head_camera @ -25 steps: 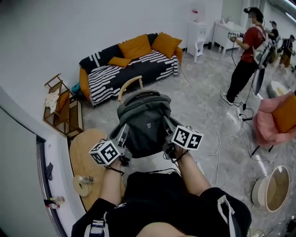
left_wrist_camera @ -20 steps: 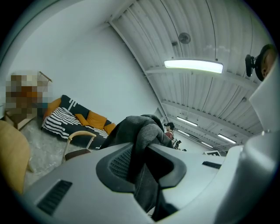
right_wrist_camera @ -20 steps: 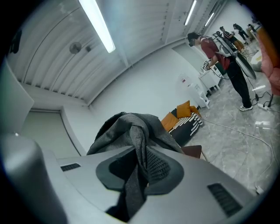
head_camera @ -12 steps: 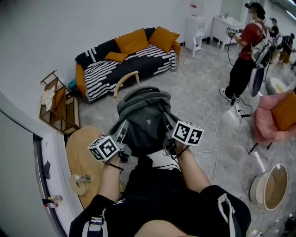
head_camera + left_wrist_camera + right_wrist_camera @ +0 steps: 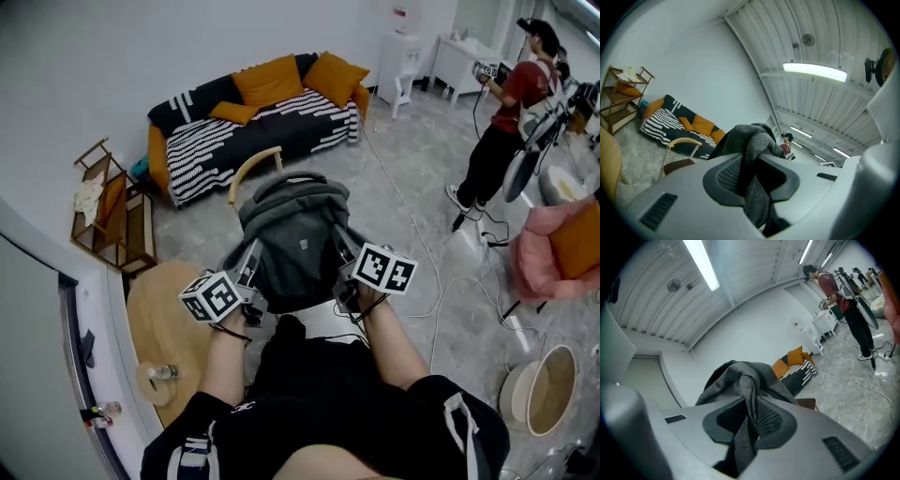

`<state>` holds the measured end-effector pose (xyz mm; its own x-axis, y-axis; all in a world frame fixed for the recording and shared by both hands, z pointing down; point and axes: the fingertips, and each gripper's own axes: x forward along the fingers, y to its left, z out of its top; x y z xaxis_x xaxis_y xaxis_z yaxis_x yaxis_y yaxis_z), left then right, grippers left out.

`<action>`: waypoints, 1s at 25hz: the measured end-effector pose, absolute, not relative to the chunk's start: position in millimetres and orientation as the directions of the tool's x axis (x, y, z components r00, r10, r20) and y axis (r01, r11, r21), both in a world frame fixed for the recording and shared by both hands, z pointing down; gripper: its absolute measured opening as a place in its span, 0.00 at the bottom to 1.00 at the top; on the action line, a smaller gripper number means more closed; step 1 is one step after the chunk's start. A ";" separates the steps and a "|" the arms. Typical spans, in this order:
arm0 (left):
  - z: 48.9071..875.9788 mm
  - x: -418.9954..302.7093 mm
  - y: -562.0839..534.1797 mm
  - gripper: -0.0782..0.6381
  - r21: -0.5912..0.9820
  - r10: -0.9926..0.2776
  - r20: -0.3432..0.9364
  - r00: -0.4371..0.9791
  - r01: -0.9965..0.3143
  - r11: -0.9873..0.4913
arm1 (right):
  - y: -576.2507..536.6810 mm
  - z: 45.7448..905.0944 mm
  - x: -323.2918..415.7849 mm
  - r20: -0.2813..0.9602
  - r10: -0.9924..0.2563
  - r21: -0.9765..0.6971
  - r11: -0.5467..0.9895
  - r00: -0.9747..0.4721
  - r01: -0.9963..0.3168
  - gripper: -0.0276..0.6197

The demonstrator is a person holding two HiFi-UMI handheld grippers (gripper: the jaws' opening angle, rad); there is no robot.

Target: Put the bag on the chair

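I hold a grey backpack [image 5: 295, 234] up in front of me between both grippers. My left gripper [image 5: 248, 270] is shut on the bag's fabric at its left side; in the left gripper view the cloth [image 5: 752, 145] is pinched between the pads. At the bag's right side my right gripper [image 5: 342, 261] is shut on the fabric [image 5: 743, 380] in the same way. Just beyond the bag stands the chair [image 5: 253, 167], with a curved wooden backrest [image 5: 680, 143] and a dark brown seat [image 5: 806, 403]. The bag hides most of the seat in the head view.
A striped sofa [image 5: 253, 122] with orange cushions lines the far wall, and a wooden rack [image 5: 112, 216] stands to its left. A round wooden table [image 5: 164, 323] with a tape roll [image 5: 153, 384] is at my left. Cables [image 5: 441, 281], a pink armchair [image 5: 558, 248] and a standing person [image 5: 511, 122] are at the right.
Both grippers keep their hold on the bag, which sits slightly higher in view. More of the chair's backrest shows to the bag's left. The person at the back has stepped to the right.
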<state>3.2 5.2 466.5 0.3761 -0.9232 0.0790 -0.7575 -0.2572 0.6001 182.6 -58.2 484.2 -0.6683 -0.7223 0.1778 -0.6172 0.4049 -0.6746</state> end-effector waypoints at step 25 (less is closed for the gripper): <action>472.6 -243.3 -343.9 0.23 0.640 -0.842 0.074 0.534 -0.673 -0.370 | -374.1 490.5 -58.2 0.322 -0.779 -0.628 0.250 -0.538 -0.737 0.16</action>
<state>-243.3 -343.9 472.6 0.5340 -0.8422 0.0741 -0.6729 -0.3703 0.6403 -58.2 -374.1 490.5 -0.5382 -0.7790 0.3218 -0.7370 0.2497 -0.6281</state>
